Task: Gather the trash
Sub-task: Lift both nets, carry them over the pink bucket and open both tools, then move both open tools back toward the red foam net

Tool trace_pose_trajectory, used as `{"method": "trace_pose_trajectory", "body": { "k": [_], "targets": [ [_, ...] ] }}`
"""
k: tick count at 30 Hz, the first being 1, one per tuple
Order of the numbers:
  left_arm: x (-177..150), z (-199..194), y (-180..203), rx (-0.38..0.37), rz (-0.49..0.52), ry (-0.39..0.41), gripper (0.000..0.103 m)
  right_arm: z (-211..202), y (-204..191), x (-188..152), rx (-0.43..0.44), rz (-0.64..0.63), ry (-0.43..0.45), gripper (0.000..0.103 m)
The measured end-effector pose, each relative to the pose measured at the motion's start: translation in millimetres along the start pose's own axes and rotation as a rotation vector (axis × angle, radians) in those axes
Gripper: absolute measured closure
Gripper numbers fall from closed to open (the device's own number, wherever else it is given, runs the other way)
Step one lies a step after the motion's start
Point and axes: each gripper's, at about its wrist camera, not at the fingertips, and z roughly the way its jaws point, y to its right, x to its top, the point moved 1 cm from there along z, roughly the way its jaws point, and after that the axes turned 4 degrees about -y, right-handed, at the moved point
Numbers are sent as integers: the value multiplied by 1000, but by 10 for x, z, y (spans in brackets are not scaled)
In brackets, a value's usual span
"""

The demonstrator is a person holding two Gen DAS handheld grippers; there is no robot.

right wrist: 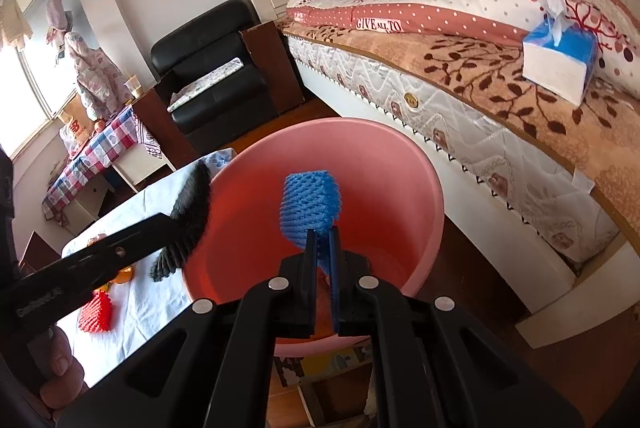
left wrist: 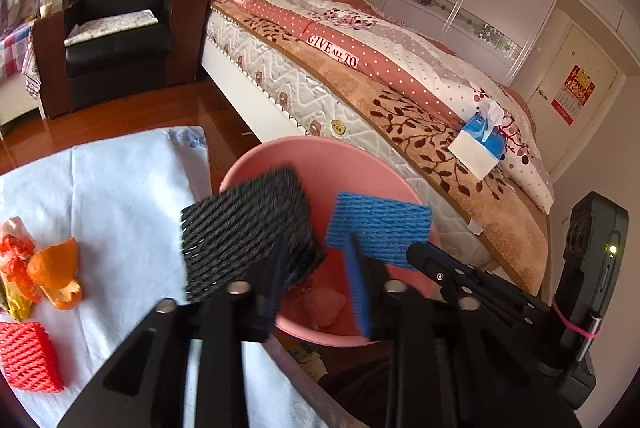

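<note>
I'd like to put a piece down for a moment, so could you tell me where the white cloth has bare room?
The white cloth is bare across its middle and far end, between the orange peel and the pink bucket. Its left edge is crowded: peel, wrappers and red foam net. Over the bucket, both grippers hold foam nets.
</note>
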Motion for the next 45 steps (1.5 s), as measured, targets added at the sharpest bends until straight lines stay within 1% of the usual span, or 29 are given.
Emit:
{"method": "trace_pose_trajectory", "body": {
  "k": [4,5,6,8,11,16,19,25,32,36,45],
  "targets": [
    [-2,-56,14,-1,9,17,63,-10,17,-8,7,15,-2,96],
    [1,-69,14,-6,10,20,63,-17,18,-13,8,15,-1,94],
    [0,-82,14,-7,12,22,63,-26,18,-18,8,15,0,92],
    [-2,-119,9,-4,12,29,63,-42,17,-23,9,17,2,77],
    [4,-190,-17,0,6,47,63,-79,12,-22,21,19,12,72],
    [-3,-327,-85,13,-12,66,62,-147,-56,-20,32,4,23,72],
    [-20,-416,-141,26,-21,74,58,-223,-126,-24,39,-14,41,72],
    [-156,-595,-305,69,-50,82,56,-377,-307,-68,65,-57,59,72],
    [-346,-899,-547,148,-82,113,56,-543,-598,-145,115,-104,59,72],
    [-464,-1137,-706,188,-114,139,56,-611,-792,-222,130,-150,53,72],
    [-804,-1717,-1147,293,-199,180,55,-733,-1114,-435,186,-191,17,72]
  ]
}}
